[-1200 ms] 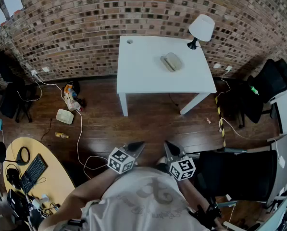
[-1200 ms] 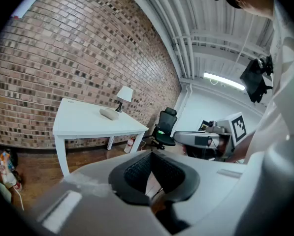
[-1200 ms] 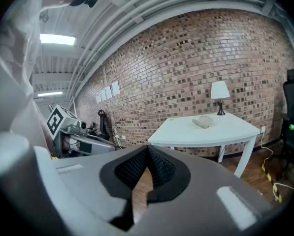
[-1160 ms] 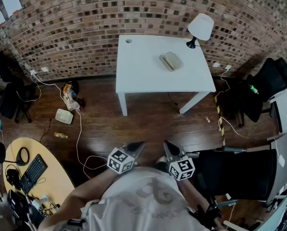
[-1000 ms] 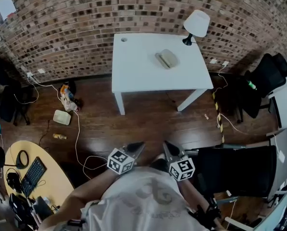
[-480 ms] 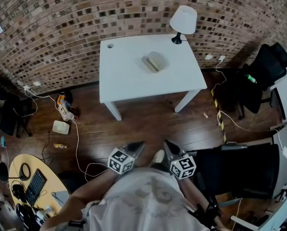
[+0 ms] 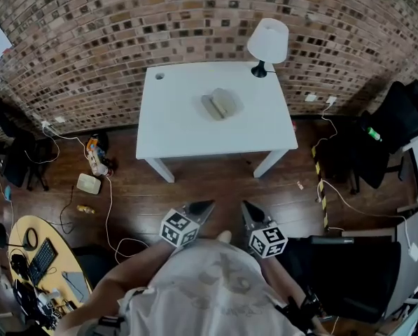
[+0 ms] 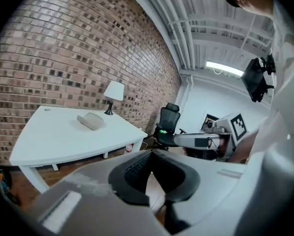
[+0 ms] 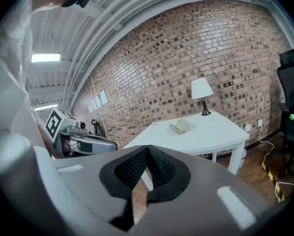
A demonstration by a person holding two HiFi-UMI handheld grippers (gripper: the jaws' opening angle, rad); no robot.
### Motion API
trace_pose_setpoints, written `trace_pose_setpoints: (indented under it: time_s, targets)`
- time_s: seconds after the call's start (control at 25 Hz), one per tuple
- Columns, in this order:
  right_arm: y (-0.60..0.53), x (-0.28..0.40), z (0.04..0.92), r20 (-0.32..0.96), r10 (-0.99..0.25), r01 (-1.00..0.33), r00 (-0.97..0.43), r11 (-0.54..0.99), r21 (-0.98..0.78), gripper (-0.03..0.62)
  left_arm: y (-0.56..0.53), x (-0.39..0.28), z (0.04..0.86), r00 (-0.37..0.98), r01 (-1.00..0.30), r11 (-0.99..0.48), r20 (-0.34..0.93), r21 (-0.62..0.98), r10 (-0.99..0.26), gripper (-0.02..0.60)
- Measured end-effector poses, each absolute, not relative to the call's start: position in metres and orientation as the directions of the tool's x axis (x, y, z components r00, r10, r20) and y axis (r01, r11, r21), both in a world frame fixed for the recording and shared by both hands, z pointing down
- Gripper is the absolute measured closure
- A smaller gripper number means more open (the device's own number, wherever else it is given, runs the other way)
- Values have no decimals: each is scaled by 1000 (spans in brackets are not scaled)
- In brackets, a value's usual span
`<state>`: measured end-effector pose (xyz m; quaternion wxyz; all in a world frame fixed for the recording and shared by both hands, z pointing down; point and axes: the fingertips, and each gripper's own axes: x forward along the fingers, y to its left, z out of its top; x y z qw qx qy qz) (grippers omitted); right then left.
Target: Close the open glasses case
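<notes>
The beige glasses case (image 7: pixel 219 104) lies open near the middle of the white table (image 7: pixel 187 128), by the brick wall. It also shows far ahead in the left gripper view as the case (image 8: pixel 91 121) and in the right gripper view as the case (image 9: pixel 179 127). My left gripper (image 7: pixel 203 206) and right gripper (image 7: pixel 244 206) are side by side close to my body, over the wooden floor and well short of the table. The left gripper (image 8: pixel 151 154) has its jaws together with nothing in them. The right gripper (image 9: pixel 147 149) is also shut and empty.
A white lamp (image 7: pixel 267 44) stands on the table's far right corner. A black office chair (image 7: pixel 398 117) and cables sit to the right, with another dark chair (image 7: pixel 349 275) close at my right. At the left are floor clutter (image 7: pixel 91 182) and a yellow round table (image 7: pixel 23 254).
I have walked toward the white table, which now looks larger and nearer. Both grippers came along, still side by side, shut and empty.
</notes>
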<state>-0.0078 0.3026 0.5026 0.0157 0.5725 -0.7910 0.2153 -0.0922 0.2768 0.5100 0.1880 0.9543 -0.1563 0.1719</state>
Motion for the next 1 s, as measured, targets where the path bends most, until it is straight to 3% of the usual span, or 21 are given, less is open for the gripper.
trace_pose_setpoints:
  time_s: [0.56, 1.0]
  targets:
    - [285, 48, 522, 301, -877, -895, -376, 258, -365, 586, 253, -47, 520, 865, -413, -856, 428, 312, -261, 577]
    - [211, 82, 521, 327, -890, -917, -319, 204, -342, 586, 170, 12, 521, 905, -308, -895, 389, 323, -171, 577]
